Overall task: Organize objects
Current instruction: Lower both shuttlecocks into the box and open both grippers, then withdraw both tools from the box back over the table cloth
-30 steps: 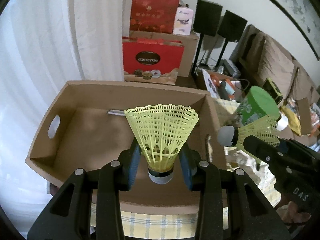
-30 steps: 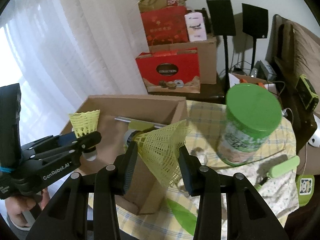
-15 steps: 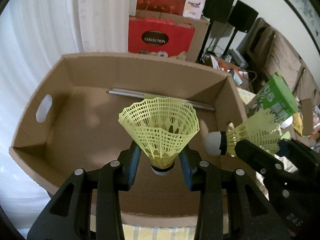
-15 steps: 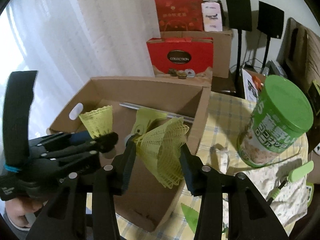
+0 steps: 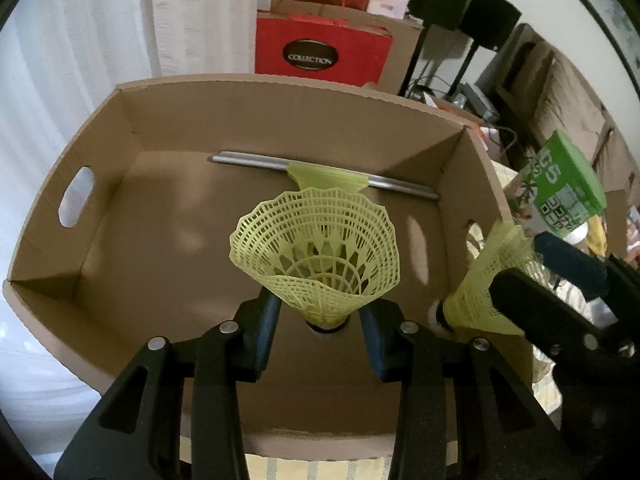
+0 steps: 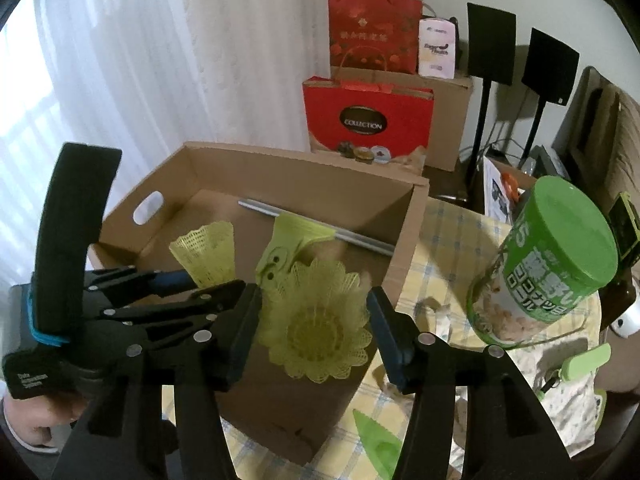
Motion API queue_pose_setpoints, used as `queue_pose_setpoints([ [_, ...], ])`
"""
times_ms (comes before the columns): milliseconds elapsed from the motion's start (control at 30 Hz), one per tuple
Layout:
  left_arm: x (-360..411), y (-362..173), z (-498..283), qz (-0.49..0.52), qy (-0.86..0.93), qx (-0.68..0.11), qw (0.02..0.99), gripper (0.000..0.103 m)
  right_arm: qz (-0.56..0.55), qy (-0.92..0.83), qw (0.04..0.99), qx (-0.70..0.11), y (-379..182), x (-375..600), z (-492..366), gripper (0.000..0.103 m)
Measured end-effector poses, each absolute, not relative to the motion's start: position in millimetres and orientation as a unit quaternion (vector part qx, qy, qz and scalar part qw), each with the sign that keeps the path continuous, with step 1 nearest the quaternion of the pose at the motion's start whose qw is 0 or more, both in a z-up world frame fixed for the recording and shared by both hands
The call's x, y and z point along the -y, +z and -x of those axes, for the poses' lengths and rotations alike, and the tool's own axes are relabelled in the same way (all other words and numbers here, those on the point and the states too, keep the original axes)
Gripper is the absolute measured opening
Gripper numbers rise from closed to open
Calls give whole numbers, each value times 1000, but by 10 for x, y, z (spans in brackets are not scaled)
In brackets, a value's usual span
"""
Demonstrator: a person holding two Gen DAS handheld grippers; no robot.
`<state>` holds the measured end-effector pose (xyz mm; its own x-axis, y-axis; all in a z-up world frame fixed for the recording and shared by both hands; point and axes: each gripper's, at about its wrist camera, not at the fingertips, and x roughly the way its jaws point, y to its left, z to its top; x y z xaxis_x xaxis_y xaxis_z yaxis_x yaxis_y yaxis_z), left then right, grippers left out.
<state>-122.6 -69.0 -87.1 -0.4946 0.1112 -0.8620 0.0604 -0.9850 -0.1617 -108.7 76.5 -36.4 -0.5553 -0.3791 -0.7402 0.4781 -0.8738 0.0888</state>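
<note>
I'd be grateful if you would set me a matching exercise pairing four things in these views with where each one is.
Things:
1. central shuttlecock
2. metal bar
3. green-lidded jar
4. red COLLECTION bag

Places:
A. standing on the checked cloth, right of the cardboard box
B. outside the box, beyond its far wall
C. clamped at its base by the left gripper, above the box
D. lying inside the box along its far wall

Pairs: 1-C, 2-D, 3-A, 4-B
</note>
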Motion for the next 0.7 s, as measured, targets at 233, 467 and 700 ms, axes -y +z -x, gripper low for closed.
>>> queue_pose_setpoints([
  [233, 596, -864, 1206, 503, 861, 78, 20, 50, -384, -889, 246, -33, -151, -943, 1011, 57],
  [467, 544, -813, 1177, 500, 862, 80, 24, 53, -376, -890, 257, -18, -33, -1018, 942, 59],
  [700, 544, -681, 1153, 489, 867, 88, 29, 55, -379, -892, 245, -6, -35, -1135, 920, 59],
])
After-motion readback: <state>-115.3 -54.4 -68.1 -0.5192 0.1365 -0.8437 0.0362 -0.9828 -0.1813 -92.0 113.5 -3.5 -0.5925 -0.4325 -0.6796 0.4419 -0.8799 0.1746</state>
